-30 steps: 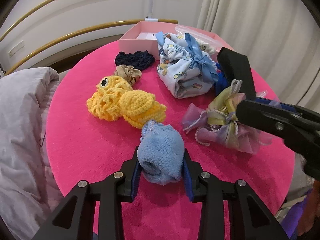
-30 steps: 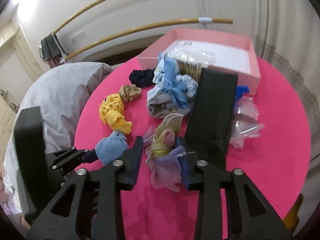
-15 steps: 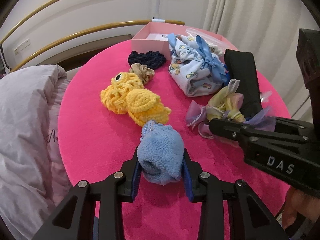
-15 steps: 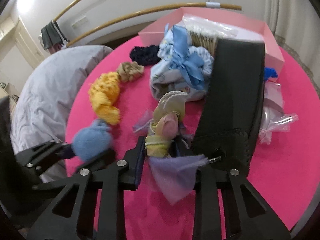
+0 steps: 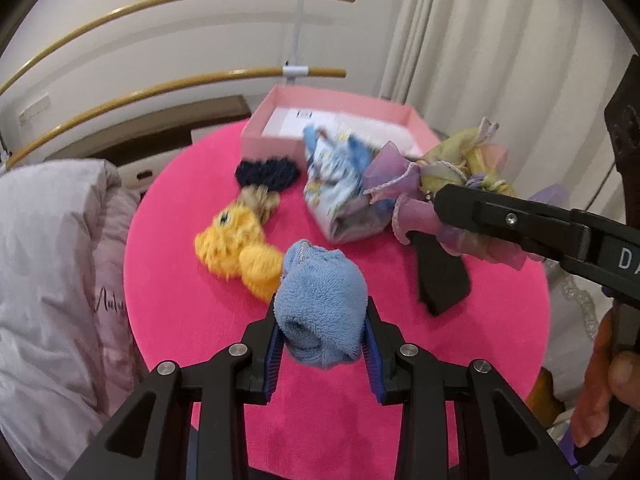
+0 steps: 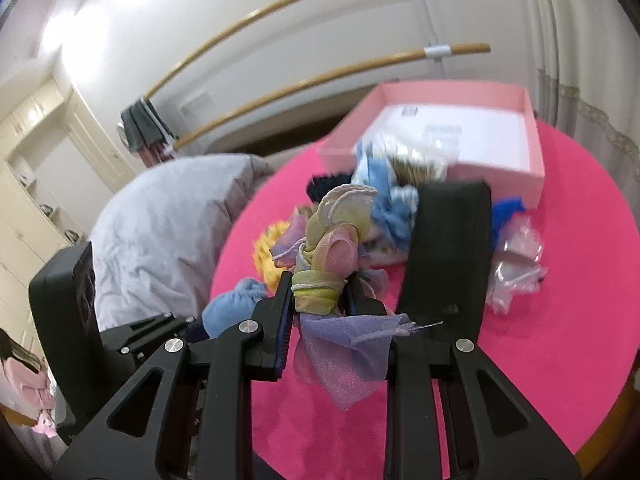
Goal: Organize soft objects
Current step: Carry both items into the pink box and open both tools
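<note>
Nearest, the left gripper [image 5: 323, 334] is clamped on a fluffy blue sock ball [image 5: 322, 308], lifted over the pink bench [image 5: 180, 280]. The right gripper [image 6: 318, 308] pinches a pastel organza bow [image 6: 334, 252] at its knot (trailing gauze hangs loose below). That gauze could snag the black sock [image 6: 448, 256] beneath. Farthest, the pink box [image 6: 534, 160] waits.

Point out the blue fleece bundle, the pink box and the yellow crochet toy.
blue fleece bundle [image 5: 322, 300]: left wrist view, fuzzy middle.
pink box [image 6: 534, 140]: right wrist view, right wall.
yellow crochet toy [image 5: 232, 242]: left wrist view, its body.
</note>
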Tool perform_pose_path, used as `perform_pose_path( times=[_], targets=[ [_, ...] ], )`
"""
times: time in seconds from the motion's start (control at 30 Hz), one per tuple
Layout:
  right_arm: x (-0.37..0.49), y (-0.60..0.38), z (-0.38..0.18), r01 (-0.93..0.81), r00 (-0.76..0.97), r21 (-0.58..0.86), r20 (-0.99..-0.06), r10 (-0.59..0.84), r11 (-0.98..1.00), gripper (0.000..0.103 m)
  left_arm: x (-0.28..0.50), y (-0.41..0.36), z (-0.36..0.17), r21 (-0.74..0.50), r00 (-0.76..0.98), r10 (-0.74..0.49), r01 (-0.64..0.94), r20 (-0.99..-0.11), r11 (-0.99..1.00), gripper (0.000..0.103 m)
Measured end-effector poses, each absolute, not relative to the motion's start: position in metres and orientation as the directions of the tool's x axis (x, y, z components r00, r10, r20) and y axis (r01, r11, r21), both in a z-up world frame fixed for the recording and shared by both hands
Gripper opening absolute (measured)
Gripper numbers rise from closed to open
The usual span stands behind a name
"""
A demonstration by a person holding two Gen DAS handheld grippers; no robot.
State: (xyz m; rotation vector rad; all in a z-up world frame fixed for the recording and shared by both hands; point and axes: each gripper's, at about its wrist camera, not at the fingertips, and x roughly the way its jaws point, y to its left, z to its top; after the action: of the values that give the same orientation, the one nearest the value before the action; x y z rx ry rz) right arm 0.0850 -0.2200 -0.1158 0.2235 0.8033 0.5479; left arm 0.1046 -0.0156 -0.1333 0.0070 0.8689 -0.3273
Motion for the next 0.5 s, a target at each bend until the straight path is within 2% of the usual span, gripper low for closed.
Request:
perform_pose_path(
  times=[0.2, 0.5],
  targets=[
    [0.107, -0.235, -0.086, -0.368, 0.635, 0.341, -0.588, 0.502, 0.865, 0.023, 0.125, -0.026, -0.095, -0.064, 0.669, -0.249, 0.289, -0.7, 0.955, 0.032],
    [0.188, -0.269, -0.066, -0.272, 0.709, 0.276, -0.59, 0.386, 0.922, 0.023, 0.211, -0.053, -0.062, 0.0, 0.739, -0.199, 0.26, -0.644, 0.966, 0.033]
  ],
)
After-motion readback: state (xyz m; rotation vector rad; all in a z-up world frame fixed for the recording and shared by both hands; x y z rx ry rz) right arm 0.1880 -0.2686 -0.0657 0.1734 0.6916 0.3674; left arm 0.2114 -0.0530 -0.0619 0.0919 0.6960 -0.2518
